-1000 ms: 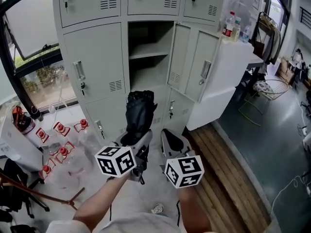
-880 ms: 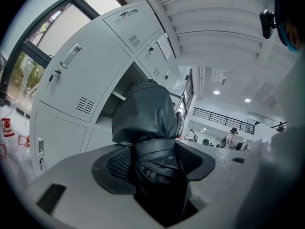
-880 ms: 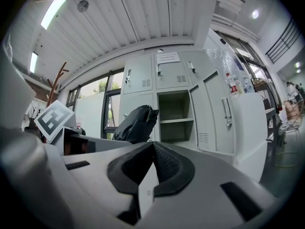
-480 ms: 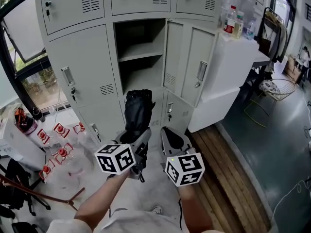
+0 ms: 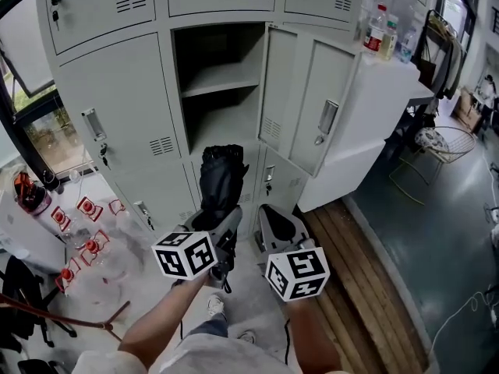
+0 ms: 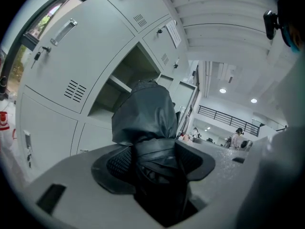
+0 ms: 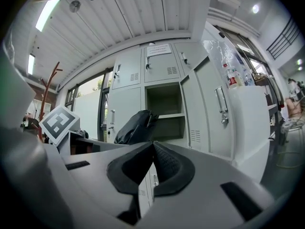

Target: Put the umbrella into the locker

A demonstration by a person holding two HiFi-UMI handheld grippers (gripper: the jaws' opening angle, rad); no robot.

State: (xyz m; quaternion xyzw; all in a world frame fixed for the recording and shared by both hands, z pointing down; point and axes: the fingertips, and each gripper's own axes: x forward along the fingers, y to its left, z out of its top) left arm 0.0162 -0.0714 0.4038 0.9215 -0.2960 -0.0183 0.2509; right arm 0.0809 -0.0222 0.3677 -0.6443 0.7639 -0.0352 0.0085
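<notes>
A folded black umbrella [image 5: 222, 179] stands upright in my left gripper [image 5: 216, 218], whose jaws are shut on its lower part. In the left gripper view the umbrella [image 6: 145, 123] fills the middle, between the pads. The grey locker [image 5: 117, 107] stands ahead. One compartment [image 5: 222, 92] is open, with a shelf inside, and its door [image 5: 308, 104] swings out to the right. The umbrella's top sits just below that opening. My right gripper [image 5: 274, 226] is beside the left one, shut with nothing in it; its pads [image 7: 164, 163] meet in the right gripper view.
Several clear bottles with red caps [image 5: 82, 248] lie on the floor at the left. A white counter [image 5: 390, 84] with bottles [image 5: 376, 29] stands right of the locker. Wooden floor planks [image 5: 351, 287] run along the right. A wire chair [image 5: 437, 142] is farther right.
The view has moved closer to the locker and shifted right; the open compartment now sits nearer and lower. Both grippers hold the same pose, umbrella still gripped.
</notes>
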